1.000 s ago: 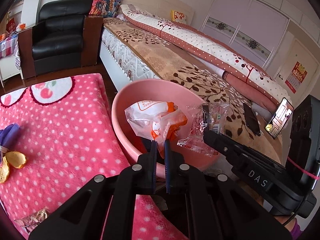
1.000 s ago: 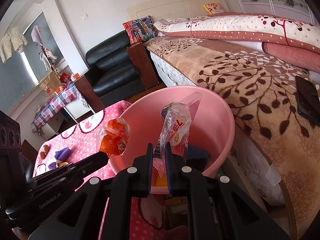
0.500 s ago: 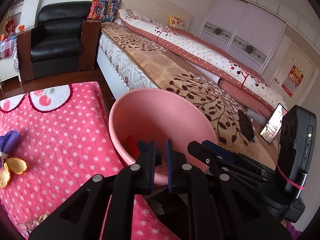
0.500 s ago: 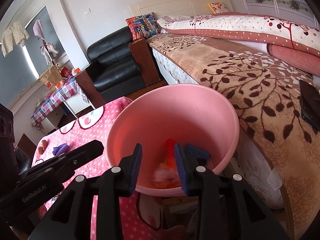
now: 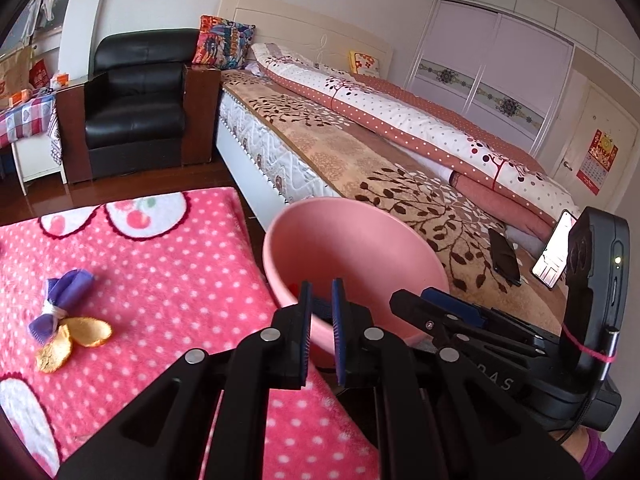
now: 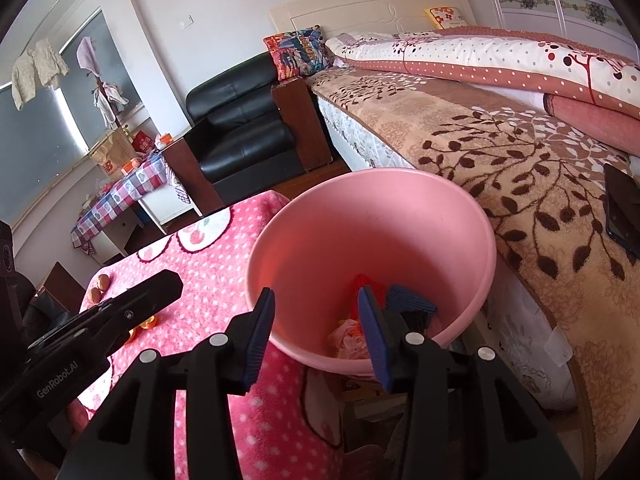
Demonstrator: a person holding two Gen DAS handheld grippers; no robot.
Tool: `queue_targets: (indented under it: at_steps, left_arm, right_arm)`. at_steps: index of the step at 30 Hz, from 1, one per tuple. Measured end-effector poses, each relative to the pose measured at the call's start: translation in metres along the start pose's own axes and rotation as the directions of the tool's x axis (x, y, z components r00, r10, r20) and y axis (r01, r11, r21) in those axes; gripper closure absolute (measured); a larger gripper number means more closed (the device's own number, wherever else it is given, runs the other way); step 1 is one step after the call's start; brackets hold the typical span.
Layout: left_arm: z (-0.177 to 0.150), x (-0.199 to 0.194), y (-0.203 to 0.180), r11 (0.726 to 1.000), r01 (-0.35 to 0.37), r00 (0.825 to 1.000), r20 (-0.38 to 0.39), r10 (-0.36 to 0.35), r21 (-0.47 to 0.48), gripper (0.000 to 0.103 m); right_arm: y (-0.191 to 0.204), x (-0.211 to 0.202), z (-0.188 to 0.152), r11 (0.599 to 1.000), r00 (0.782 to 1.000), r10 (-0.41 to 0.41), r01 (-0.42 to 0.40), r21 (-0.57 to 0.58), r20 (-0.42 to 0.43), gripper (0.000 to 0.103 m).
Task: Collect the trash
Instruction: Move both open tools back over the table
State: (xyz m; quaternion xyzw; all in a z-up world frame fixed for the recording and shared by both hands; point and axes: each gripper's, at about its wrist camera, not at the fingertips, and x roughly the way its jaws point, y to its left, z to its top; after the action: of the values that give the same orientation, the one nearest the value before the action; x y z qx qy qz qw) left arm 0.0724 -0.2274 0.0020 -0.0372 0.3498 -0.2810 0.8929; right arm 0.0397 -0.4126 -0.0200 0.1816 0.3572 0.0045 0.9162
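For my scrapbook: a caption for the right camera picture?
Empty right claw opening above the pink bin, wrappers inside.

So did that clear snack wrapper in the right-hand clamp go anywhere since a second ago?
Yes. It has dropped from the right gripper down into the pink basin; wrappers lie at its bottom, and the opening jaws hold nothing.

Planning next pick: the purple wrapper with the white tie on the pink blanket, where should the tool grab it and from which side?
Probably at the white-tied waist of the purple wrapper, coming from above with the fingers across that narrow neck. The two ends fan out flat and loose on the pink blanket; the tied middle is the bunched, raised part. Orange peel pieces touch its near end, so stay on the tie.
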Motion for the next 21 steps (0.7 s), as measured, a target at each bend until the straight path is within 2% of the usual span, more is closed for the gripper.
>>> queue_targets:
  at_steps: [8, 14, 21]
  left_arm:
    - [-0.011, -0.033, 0.021, 0.998, -0.059, 0.998, 0.028, 0.060, -0.026, 0.093]
    - [-0.022, -0.054, 0.047, 0.993, -0.082, 0.996, 0.028, 0.085, -0.087, 0.093]
    - [-0.034, -0.084, 0.075, 0.985, -0.138, 0.987, 0.067, 0.145, -0.103, 0.093]
  right_arm:
    - [0.032, -0.009, -0.015, 0.998, 0.998, 0.060, -0.060, -0.036, -0.020, 0.060]
    - [0.060, -0.012, -0.028, 0.992, 0.993, 0.108, -0.112, -0.065, -0.051, 0.059]
    - [0.093, -0.012, -0.044, 0.979, 0.986, 0.144, -0.154, -0.130, -0.085, 0.058]
